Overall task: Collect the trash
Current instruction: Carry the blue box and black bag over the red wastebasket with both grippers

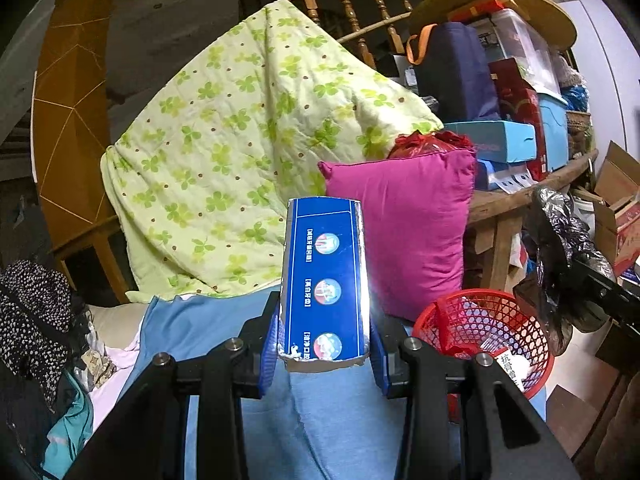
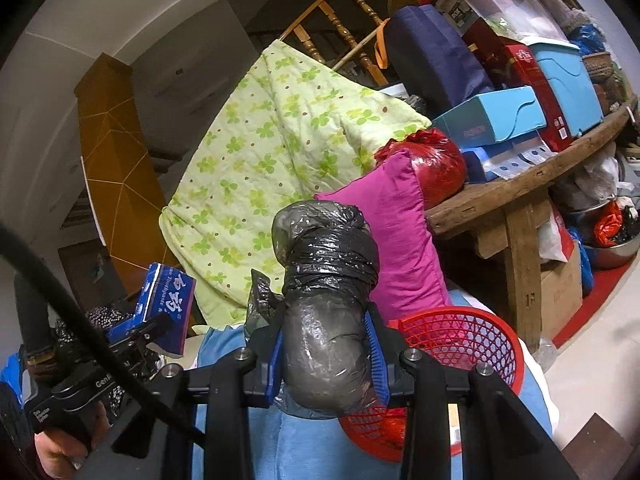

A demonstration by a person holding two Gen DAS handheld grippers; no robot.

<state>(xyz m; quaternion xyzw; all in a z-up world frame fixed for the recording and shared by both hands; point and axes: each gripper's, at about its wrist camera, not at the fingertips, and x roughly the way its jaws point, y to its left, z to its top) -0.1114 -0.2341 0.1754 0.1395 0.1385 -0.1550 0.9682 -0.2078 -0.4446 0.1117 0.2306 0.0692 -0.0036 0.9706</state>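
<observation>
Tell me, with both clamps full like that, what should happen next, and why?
Probably carry the left gripper rightward over the red basket and let go. It is clamped on a blue toothpaste box, the right gripper on a black bag bundle, and the basket sits just beside both.

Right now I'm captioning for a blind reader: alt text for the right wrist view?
The right gripper holds a black bag bundle above a red basket. Behind are a pink cushion and a green quilt.
</observation>
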